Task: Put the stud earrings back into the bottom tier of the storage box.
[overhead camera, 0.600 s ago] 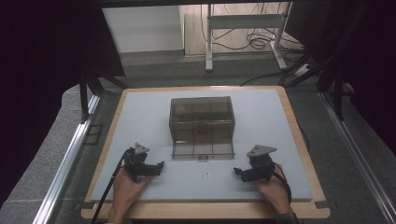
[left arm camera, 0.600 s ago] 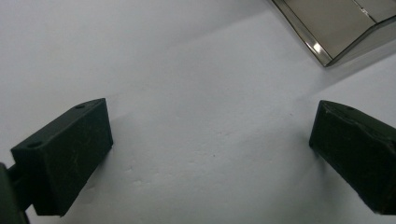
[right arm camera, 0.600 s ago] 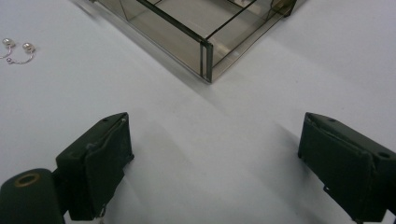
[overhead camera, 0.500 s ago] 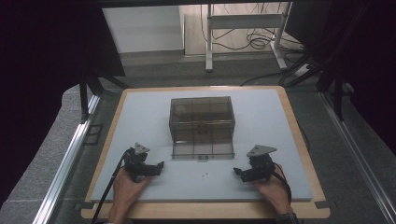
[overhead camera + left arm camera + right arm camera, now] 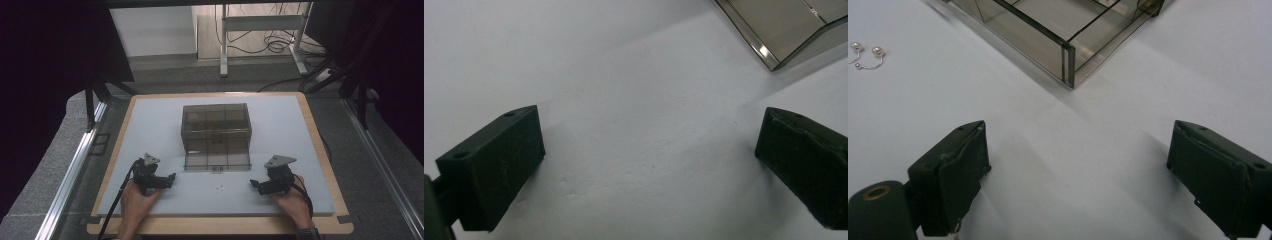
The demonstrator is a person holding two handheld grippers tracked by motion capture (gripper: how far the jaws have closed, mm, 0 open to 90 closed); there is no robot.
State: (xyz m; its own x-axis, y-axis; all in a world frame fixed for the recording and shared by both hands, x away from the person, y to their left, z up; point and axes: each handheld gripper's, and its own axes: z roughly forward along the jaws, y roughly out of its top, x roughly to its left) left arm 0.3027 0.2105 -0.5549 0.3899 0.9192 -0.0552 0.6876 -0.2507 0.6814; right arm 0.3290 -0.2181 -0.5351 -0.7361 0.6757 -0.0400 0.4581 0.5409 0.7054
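Pearl earrings (image 5: 219,188) lie loose on the white surface (image 5: 300,130) just before the smoky plastic box (image 5: 216,131), between my hands. My left gripper (image 5: 172,177) and right gripper (image 5: 253,184) rest either side, jaws spread and empty, likely ready to pick one up.

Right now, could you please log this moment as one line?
left gripper: open, empty | right gripper: open, empty | earrings: on mat between grippers | box: drawer out

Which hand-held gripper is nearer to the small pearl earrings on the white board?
Right, slightly. The right hand-held gripper lies just right of the earrings; the left hand-held gripper lies farther to their left.
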